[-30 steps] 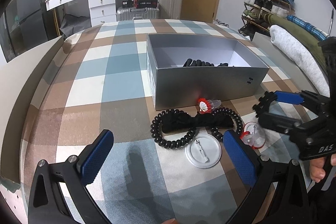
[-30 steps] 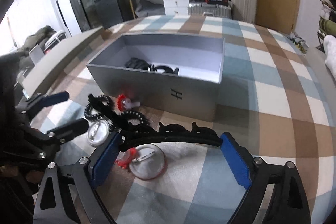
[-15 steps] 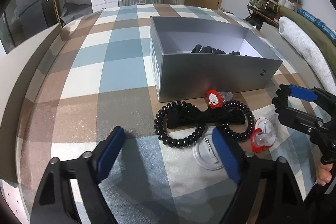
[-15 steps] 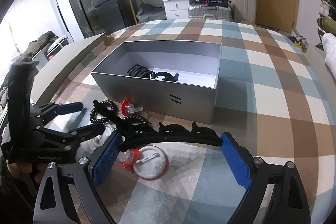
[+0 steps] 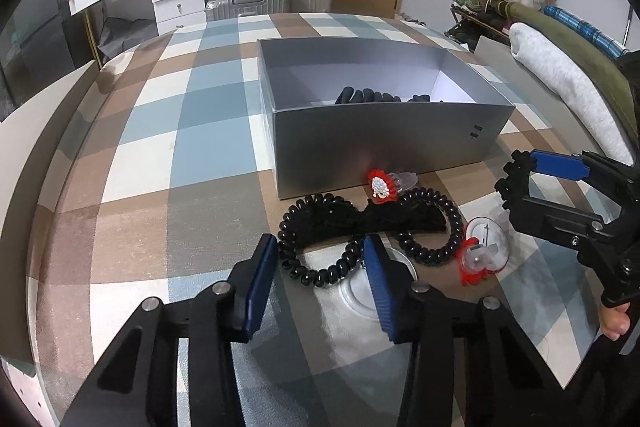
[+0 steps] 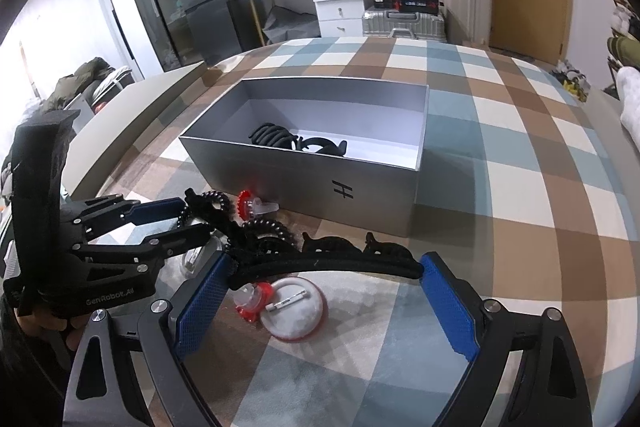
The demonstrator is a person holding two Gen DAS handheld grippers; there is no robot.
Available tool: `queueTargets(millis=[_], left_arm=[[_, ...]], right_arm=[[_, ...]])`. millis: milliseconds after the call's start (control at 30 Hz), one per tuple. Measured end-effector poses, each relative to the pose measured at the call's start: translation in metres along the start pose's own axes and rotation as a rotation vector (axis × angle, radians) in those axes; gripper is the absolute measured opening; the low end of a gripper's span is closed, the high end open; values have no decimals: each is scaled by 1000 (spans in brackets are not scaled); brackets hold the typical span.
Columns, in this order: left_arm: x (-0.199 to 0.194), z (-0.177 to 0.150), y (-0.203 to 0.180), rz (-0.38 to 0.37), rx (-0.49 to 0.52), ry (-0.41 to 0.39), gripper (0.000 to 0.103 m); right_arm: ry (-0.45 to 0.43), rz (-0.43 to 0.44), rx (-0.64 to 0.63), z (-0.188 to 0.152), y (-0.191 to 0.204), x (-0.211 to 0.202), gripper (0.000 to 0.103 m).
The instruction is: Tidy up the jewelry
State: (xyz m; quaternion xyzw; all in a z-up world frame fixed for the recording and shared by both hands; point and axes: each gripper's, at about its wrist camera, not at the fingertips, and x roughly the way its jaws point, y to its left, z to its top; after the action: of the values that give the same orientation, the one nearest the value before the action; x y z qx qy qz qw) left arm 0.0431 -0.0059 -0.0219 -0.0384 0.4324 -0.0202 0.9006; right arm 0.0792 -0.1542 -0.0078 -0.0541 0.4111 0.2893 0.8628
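Observation:
A silver box stands on the checked bedspread with black hair pieces inside. In front of it lie a black coil hair tie with a bow, a red flower ring, a white badge and a red-rimmed badge. My left gripper is half closed around the coil's near loop, fingers apart. My right gripper is shut on a black cat-ear headband, which spans its fingers; it also shows in the left wrist view.
The box also shows in the right wrist view, with the badge under the headband. A grey headboard runs along the left edge. Folded blankets lie at the right. Suitcases and a dresser stand behind.
My left gripper has moved forward to the coil hair tie and its fingers have narrowed around the near loop. My right gripper has lifted slightly with the headband.

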Motion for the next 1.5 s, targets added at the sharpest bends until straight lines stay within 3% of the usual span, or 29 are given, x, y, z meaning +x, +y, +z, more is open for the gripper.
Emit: queueTargets(millis=[267,533,600,633,933,1167,1300,1333,1500], left_arm=[[-2,0,-2,10,23,-2,27],[-14,-1,19,40,-17,-12,27],[-18,1,24,49,-31,-26,6],[-17,1,25,48,-34,-19,3],[-9,1,35,39,-80,1,3],[-1,2,30,53,-76,14,15],[1,0,21,107,-17,2,14],[1,0,21,118,-5,2,6],[-6,0,23,116,0,-16,5]], right_arm=[[-2,1,2,1,-2,-1,95],[-5,2,-1,1,-1,-2,95],[-6,0,0,1,-2,-3,95],[-8,1,0,1,-2,-4,95],[-11,4,-1,1,-3,-5,95],[-5,7,-11,0,1,-4,95],[-3,7,-14,0,3,-3,95],[-3,8,-16,0,3,-3,95],[-4,6,-16,0,4,-4,95]])
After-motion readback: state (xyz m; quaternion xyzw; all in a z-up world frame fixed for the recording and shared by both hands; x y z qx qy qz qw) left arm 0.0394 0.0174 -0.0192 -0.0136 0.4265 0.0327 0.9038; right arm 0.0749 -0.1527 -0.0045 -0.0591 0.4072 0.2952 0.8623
